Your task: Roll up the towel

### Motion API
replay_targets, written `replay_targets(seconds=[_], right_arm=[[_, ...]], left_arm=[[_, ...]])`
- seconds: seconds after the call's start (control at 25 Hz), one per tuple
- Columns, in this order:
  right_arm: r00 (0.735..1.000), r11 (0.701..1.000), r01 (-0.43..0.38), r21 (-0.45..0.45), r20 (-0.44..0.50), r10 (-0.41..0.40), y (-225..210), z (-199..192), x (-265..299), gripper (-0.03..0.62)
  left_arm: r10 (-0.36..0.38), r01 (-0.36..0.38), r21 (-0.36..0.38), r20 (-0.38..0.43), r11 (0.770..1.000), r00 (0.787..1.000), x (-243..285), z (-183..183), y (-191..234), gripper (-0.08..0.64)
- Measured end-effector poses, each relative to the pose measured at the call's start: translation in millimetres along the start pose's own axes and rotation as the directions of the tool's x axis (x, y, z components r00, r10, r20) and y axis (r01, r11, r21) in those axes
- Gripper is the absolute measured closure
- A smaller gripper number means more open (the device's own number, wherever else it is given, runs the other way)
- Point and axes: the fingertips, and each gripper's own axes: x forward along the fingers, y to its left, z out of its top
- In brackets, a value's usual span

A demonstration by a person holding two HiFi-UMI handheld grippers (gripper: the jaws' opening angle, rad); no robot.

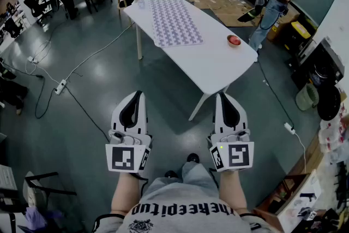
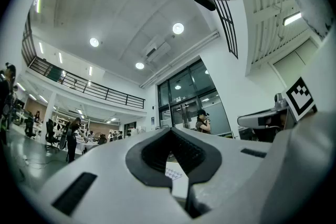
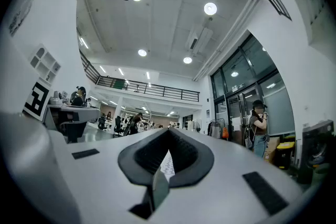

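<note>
Near: white left gripper [image 1: 137, 100] and white right gripper [image 1: 223, 100] held close to the body, jaws shut, nothing gripped.

Step judged: approach. The table is best neared squarely and the jaws opened before a towel edge is reached.

Far: flat grey-and-white patterned cloth towel [image 1: 173, 22] laid on the long white table [image 1: 218, 65], well ahead of both grippers, untouched.

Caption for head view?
Left white gripper and right white gripper, both shut and empty, short of white table bearing flat patterned towel.

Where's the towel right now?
Head view: the purple-patterned flat towel lies spread on the white table, toward its far left end, left of the small red bowl.
</note>
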Motion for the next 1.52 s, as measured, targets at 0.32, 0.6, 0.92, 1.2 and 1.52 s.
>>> replay_targets(seconds=[0.32,0.6,0.92,1.2,1.52], right_arm=[[1.000,1.000,-0.001,-0.002,0.011,0.001,12.1,0.4,-3.2,0.591],[0.997,0.999,0.020,-0.032,0.072,-0.017,13.3,9.4,-8.4,0.591],[0.994,0.998,-0.055,0.014,0.094,0.054,25.4,13.1,-1.6,0.591],[0.996,1.000,-0.025,-0.007,0.091,0.025,17.7,-2.3,39.0,0.591],[0.995,0.999,-0.038,-0.012,0.091,0.039,-15.1,-12.3,125.0,0.591]], left_arm=[[-0.014,0.014,0.005,0.007,1.000,1.000,-6.9,-0.4,1.0,0.555],[-0.021,0.021,0.023,0.018,1.000,1.000,-10.8,2.5,1.6,0.555],[0.007,-0.008,0.015,0.047,1.000,0.999,-6.2,9.0,13.0,0.555],[0.046,-0.046,0.002,0.061,0.999,0.997,17.3,-2.9,38.6,0.555],[0.078,-0.080,0.024,0.073,0.997,0.994,91.3,-13.0,67.9,0.555]])
